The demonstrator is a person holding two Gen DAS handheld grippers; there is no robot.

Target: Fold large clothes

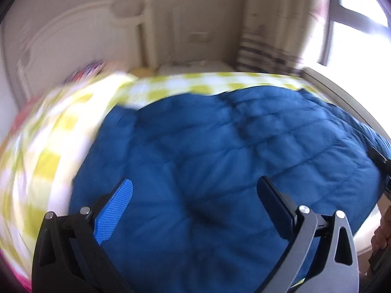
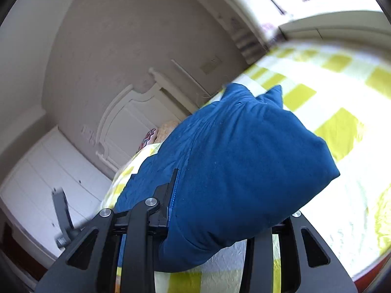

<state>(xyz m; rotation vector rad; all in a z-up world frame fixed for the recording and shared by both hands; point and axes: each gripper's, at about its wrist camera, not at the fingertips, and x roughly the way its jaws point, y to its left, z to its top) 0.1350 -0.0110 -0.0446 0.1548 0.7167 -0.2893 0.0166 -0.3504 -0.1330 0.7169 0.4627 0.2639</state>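
Left gripper spread wide, empty, over my blue quilted coat on the checked bedsheet; right gripper clamping its bunched edge; folding seemingly midway.

Garment: lies spread on the bedsheet, which shows to its left and behind it.
Left gripper: above the near part of the garment — fingers wide apart, one to each side, nothing between them.
Right gripper: a bunched fold of the garment sits between its fingers — lifted clear of the bedsheet, which lies to the right and below.
Headboard: behind the bed, against the wall.
Window: far right, behind the bed.
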